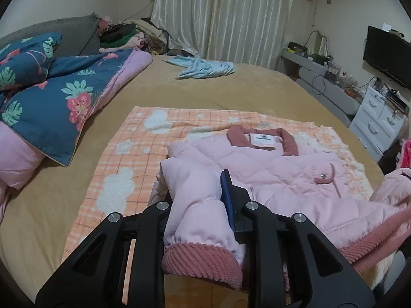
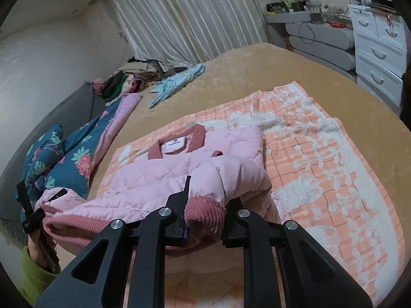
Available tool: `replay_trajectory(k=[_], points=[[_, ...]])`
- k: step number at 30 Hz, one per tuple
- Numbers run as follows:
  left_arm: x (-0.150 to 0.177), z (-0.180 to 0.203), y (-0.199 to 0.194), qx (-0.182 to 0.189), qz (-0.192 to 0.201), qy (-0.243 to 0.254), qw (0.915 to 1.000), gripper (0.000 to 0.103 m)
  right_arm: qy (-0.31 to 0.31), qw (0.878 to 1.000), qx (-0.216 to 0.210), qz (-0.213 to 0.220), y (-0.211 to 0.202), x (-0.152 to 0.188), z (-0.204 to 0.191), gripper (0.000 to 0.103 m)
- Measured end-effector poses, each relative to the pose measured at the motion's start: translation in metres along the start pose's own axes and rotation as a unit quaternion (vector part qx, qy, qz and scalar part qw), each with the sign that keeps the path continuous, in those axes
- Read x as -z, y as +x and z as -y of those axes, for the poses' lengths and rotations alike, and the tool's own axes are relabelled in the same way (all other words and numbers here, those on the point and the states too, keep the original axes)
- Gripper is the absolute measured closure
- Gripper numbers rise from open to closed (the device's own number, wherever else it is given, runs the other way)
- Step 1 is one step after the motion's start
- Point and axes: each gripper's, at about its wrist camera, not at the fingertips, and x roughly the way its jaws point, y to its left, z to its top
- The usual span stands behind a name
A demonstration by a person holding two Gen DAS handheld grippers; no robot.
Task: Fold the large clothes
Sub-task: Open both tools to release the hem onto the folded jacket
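**Both sleeves gripped, cross-body fold in hand**

In the left gripper (image 1: 205, 205) the fingers (image 1: 227, 197) are clenched on the left sleeve (image 1: 197, 205) just above its ribbed rose cuff (image 1: 203, 261), which hangs toward the camera. In the right gripper (image 2: 205, 205) the fingers (image 2: 185, 200) are likewise closed on the other sleeve (image 2: 239, 177), the corduroy cuff (image 2: 205, 213) bunched between them. Each sleeve is held raised above the body of the pink quilted jacket (image 1: 282, 169), whose hem edge is lifted with them.

The step is judged to be the folding-in of the sleeves, taken together. For the next move, both cuffs would need to be carried inward over the chest and laid flat, one over the other, before the grip is released; care is called for so that the padded body is not dragged off line.

The jacket is laid face up on the orange checked blanket (image 1: 123, 159) spread over the tan bed (image 1: 231, 89). Its long axis runs from hem to collar, away from the person: the rose collar (image 1: 262, 140) points toward the curtain (image 1: 223, 18), the hem toward the grippers
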Motion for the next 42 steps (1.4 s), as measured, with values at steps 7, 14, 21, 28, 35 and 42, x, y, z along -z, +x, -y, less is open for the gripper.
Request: replay_trajectory(k=[7, 14, 21, 28, 35, 42], points=[[-0.002, -0.007, 0.036, -0.014, -0.018, -0.005, 0.9997, 0.086, 0.045, 0.999, -0.007, -0.029, 0.038, -0.014, 0.022, 0.086], [-0.001, -0.005, 0.071, -0.017, -0.039, -0.004, 0.9991, 0.085, 0.091, 0.993, -0.007, -0.072, 0.081, -0.018, 0.05, 0.084], [0.004, -0.006, 0.105, -0.014, -0.069, -0.008, 0.9975, 0.083, 0.175, 0.978, -0.035, -0.113, 0.119, -0.009, 0.084, 0.074], [0.009, -0.011, 0.122, -0.006, -0.085, -0.021, 0.9962, 0.082, 0.233, 0.962, -0.106, -0.093, 0.112, -0.011, 0.096, 0.025], [0.008, -0.018, 0.122, 0.013, -0.084, -0.041, 0.9955, 0.073, 0.099, 0.995, -0.026, -0.022, 0.075, 0.001, 0.076, 0.016], [0.0, -0.01, 0.1, 0.031, -0.071, -0.05, 0.9957, 0.032, -0.057, 0.992, 0.087, -0.069, 0.098, 0.042, 0.056, 0.014]])
